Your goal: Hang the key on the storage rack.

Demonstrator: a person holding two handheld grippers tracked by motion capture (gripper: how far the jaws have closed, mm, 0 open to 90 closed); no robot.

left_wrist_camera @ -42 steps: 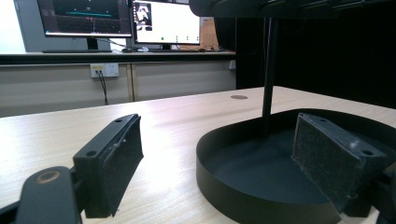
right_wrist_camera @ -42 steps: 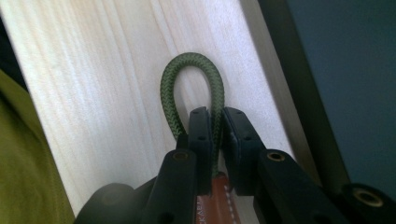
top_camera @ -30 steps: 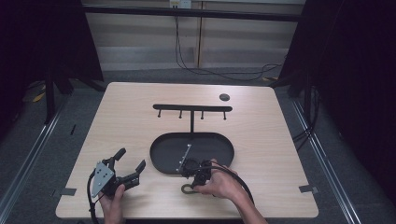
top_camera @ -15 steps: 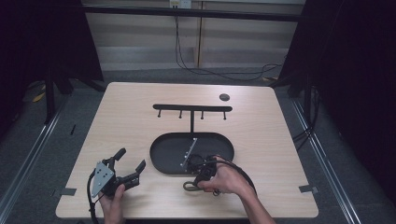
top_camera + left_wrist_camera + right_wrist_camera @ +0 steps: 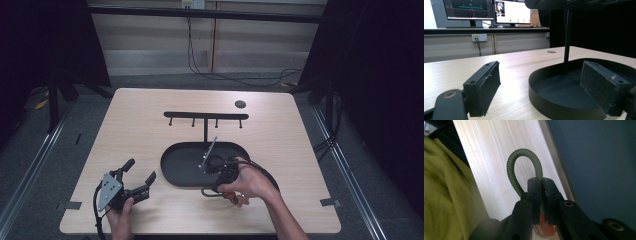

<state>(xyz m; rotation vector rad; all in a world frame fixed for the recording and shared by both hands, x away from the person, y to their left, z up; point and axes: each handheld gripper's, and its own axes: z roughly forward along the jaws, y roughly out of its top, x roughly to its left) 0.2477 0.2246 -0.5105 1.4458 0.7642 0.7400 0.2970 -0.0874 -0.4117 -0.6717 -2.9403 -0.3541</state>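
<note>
While the right gripper clamps the green cord loop, the loop arches above its jaws.

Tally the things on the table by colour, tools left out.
Black: 3: oval metal tray, T-shaped hook rack, small round disc
Green: 1: braided cord loop
Orange: 1: orange piece below the loop
Total: 5

Right claw with green cord loop now higher, over the tray's near rim.

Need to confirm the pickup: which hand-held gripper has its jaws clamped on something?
The right hand-held gripper, shut on the green cord loop; the left hand-held gripper stands open and empty.
</note>
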